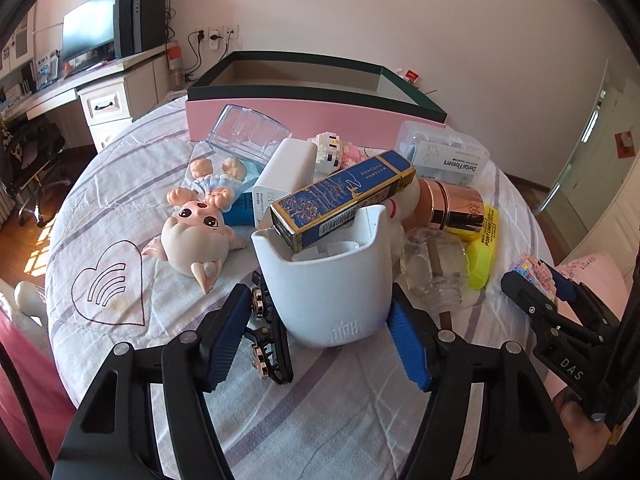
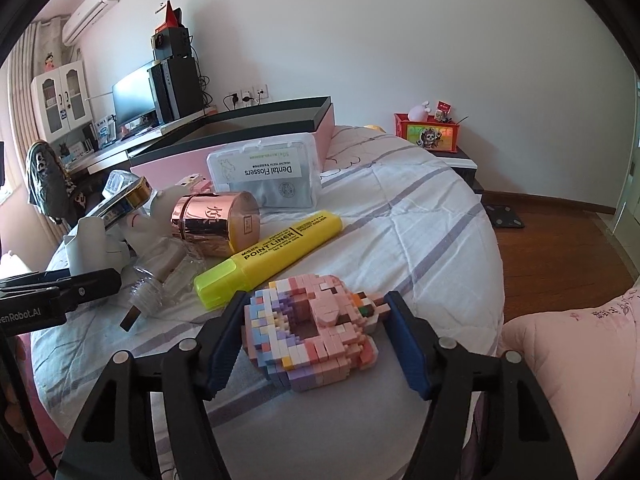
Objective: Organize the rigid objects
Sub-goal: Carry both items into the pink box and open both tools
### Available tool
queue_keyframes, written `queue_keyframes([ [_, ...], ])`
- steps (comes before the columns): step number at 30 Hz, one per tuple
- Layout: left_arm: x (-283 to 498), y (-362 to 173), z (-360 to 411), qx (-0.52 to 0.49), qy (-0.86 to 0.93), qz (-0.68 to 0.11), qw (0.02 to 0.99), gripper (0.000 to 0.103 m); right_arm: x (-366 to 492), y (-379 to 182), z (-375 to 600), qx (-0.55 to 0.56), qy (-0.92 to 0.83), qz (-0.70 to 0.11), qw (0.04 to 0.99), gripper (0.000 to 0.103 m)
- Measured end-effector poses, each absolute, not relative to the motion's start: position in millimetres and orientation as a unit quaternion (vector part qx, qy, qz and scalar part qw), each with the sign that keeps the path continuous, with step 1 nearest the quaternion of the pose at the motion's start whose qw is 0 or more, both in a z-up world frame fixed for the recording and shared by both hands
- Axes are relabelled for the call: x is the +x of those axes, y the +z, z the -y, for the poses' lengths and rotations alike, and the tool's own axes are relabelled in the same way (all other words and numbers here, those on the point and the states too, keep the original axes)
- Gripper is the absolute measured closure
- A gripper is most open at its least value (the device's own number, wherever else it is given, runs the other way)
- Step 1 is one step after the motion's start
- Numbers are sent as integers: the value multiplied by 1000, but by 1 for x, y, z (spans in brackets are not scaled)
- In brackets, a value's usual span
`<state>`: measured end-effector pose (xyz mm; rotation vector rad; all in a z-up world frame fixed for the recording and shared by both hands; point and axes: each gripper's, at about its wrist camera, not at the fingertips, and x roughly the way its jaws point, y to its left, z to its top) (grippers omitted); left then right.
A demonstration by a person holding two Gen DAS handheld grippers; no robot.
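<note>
Striped bedding [image 2: 420, 216] on the bed carries the clutter. Left tongs [image 1: 320, 320] straddle a white cup [image 1: 324, 280] at lower centre, spread, apparently not pressing it (blue box [image 1: 344, 196] leaning inside). Right tongs [image 2: 316, 332] flank a pastel block figure [image 2: 312, 332]; grip uncertain.

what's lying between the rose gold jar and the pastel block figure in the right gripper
The yellow highlighter lies slantwise between the rose gold jar and block figure, seen from the right wrist.
</note>
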<state>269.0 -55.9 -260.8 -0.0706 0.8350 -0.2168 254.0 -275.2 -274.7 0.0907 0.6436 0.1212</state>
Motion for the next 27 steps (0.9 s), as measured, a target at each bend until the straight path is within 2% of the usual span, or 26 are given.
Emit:
queue_keyframes([
  [2, 265, -258, 52, -39, -112, -401, 909, 37, 252, -272, 273, 48, 63, -313, 947, 35],
  [4, 262, -255, 46, -39, -122, -396, 909, 50, 252, -268, 270, 52, 71, -309, 947, 35],
  [21, 248, -246, 15, -62, -155, -372, 913, 51, 267, -240, 242, 56, 112, -297, 947, 34],
  [23, 254, -249, 18, -51, -152, -386, 909, 51, 271, -238, 238, 56, 122, -300, 944, 34],
  [27, 267, -258, 10, -93, -144, -401, 900, 51, 276, -237, 227, 53, 136, -301, 942, 34],
])
